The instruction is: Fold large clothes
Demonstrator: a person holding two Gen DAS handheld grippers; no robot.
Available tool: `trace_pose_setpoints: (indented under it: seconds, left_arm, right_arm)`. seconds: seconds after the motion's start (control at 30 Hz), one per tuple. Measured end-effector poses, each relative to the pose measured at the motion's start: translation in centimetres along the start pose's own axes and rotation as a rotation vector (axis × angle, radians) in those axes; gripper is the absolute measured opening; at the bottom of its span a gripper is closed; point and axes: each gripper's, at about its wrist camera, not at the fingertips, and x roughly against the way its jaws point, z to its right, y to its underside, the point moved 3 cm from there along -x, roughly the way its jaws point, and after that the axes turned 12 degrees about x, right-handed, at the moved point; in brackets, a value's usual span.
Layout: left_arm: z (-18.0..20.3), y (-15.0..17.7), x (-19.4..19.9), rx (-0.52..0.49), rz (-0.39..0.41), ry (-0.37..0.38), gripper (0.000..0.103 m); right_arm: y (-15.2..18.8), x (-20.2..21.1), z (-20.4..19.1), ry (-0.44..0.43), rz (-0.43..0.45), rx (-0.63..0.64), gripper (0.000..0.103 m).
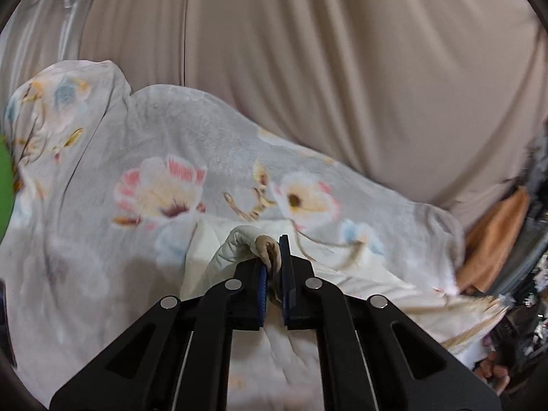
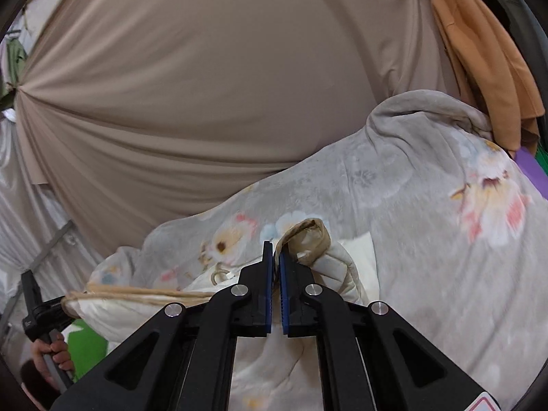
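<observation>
A large grey floral quilt [image 1: 212, 144] with a cream quilted underside and tan edge binding fills the lower half of both views [image 2: 428, 212]. My left gripper [image 1: 274, 257] is shut on a tan-bound corner [image 1: 267, 246] of the quilt and holds it up. My right gripper [image 2: 275, 253] is shut on another tan-bound corner [image 2: 308, 236]. In the right wrist view the left gripper [image 2: 58, 303] shows at far left, holding the stretched tan edge [image 2: 144, 296], with the person's hand [image 2: 56, 352] below it.
A beige draped curtain [image 1: 342, 68] hangs behind the quilt, also in the right view [image 2: 188, 85]. An orange cloth [image 2: 479, 51] hangs at the right. Silvery fabric [image 1: 41, 34] is at the left. Something green [image 2: 89, 342] lies below the quilt.
</observation>
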Motion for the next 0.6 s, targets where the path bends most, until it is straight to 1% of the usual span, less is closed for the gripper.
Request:
trace_pose_setpoints:
  seconds: [0.03, 0.07, 0.13, 0.17, 0.2, 0.23, 0.27, 0.3, 0.33, 0.37, 0.4, 0.43, 0.47, 0.5, 0.53, 0.57, 0.6]
  left_arm:
    - [0.1, -0.4, -2.4, -0.005, -0.008, -0.036, 0.006]
    - [-0.1, -0.7, -5.3, 0.001, -0.026, -0.074, 0.008]
    - [-1.1, -0.8, -9.1, 0.040, -0.056, -0.118, 0.012]
    - [-2.1, -0.8, -11.1, 0.080, -0.078, -0.146, 0.016]
    - [-3.0, -0.9, -12.2, 0.111, -0.098, -0.161, 0.018]
    - [-3.7, -0.8, -12.6, 0.145, -0.110, -0.160, 0.023]
    - [-4.3, -1.0, -12.5, 0.169, -0.108, -0.136, 0.026]
    - [-4.6, -1.2, -11.8, 0.171, -0.088, -0.116, 0.026]
    - [-4.8, -1.5, -10.5, 0.161, -0.044, -0.110, 0.038]
    - [-5.2, -1.9, -8.7, 0.143, 0.019, -0.108, 0.060]
    - [-5.6, -2.1, -7.3, 0.134, 0.068, -0.092, 0.069]
    - [-6.2, -2.2, -6.0, 0.121, 0.104, -0.080, 0.079]
    - [-7.2, -1.9, -4.8, 0.106, 0.115, -0.091, 0.086]
    - [-8.2, -1.2, -4.6, 0.103, 0.088, -0.108, 0.087]
    - [-9.2, -0.2, -4.9, 0.105, 0.038, -0.118, 0.087]
    - [-10.7, 1.4, -5.6, 0.119, -0.037, -0.130, 0.087]
    - [-11.8, 3.0, -6.2, 0.136, -0.095, -0.144, 0.087]
  right_arm:
    - [-0.3, -2.2, 0.4, 0.015, -0.022, -0.003, 0.004]
    - [-0.3, -4.1, 0.8, 0.031, -0.038, -0.010, 0.010]
    - [0.0, -6.9, 1.8, 0.092, -0.048, -0.026, 0.019]
    - [0.0, -7.3, 2.0, 0.106, -0.036, -0.037, 0.032]
    - [-0.1, -7.0, 2.2, 0.117, -0.007, -0.047, 0.049]
    - [-0.4, -6.1, 2.4, 0.124, 0.048, -0.060, 0.057]
    - [-0.7, -5.1, 2.7, 0.130, 0.098, -0.068, 0.066]
    - [-0.8, -4.0, 3.1, 0.139, 0.122, -0.071, 0.067]
    - [-0.7, -3.2, 3.5, 0.146, 0.122, -0.067, 0.068]
    - [-0.3, -2.5, 4.0, 0.151, 0.110, -0.062, 0.068]
    - [0.5, -1.9, 4.5, 0.157, 0.085, -0.056, 0.070]
    - [1.4, -1.7, 5.0, 0.162, 0.049, -0.048, 0.070]
    - [2.7, -1.5, 5.5, 0.171, 0.004, -0.039, 0.070]
    - [4.5, -1.5, 6.0, 0.182, -0.062, -0.031, 0.071]
    - [6.2, -1.4, 6.4, 0.189, -0.110, -0.033, 0.071]
    - [8.0, -1.5, 6.8, 0.191, -0.156, -0.051, 0.071]
    - [9.8, -1.7, 7.2, 0.189, -0.203, -0.079, 0.071]
